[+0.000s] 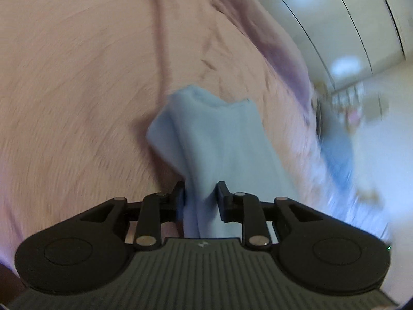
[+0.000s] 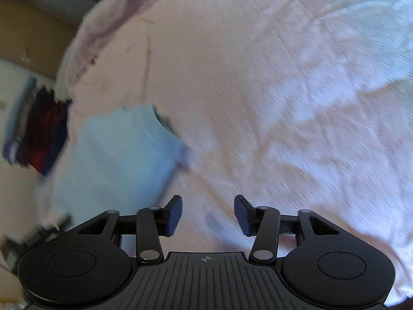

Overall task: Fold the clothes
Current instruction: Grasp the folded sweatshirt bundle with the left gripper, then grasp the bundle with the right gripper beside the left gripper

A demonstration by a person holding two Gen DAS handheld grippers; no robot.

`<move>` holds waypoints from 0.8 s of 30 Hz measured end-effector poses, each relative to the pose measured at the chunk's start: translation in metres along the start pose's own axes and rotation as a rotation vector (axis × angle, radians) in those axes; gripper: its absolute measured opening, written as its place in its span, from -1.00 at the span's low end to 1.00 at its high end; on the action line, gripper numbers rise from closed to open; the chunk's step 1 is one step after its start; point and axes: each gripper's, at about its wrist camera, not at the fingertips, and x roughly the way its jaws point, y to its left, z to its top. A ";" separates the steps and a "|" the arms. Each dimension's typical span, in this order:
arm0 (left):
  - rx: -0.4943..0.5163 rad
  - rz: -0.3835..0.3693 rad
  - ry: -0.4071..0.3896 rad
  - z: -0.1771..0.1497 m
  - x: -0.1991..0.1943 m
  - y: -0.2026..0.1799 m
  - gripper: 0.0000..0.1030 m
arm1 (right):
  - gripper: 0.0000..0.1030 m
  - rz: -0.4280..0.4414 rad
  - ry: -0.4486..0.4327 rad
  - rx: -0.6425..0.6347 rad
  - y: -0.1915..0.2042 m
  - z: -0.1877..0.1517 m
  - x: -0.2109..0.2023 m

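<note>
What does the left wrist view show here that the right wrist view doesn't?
Only the left wrist view: the left gripper shut on a bunched part of the light blue garment, with pale floor at the right edge. Only the right wrist view: the right gripper open with nothing between its fingers, and a stack of dark clothes at the left. Both: the blue garment lying on the pink sheet.

Motion blur smears the dark clothes pile (image 2: 38,134); the pink sheet (image 2: 258,103) runs past the frame.
</note>
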 end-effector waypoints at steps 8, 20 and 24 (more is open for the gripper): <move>-0.201 -0.024 -0.042 -0.032 0.006 0.006 -0.34 | 0.44 0.052 0.008 -0.096 0.020 0.037 0.020; -0.018 0.146 -0.089 0.001 -0.008 -0.013 -0.69 | 0.44 0.106 0.202 -0.182 0.011 0.076 0.045; -0.004 0.169 -0.086 0.004 -0.013 -0.015 -0.48 | 0.44 0.200 0.239 -0.250 0.018 0.095 0.062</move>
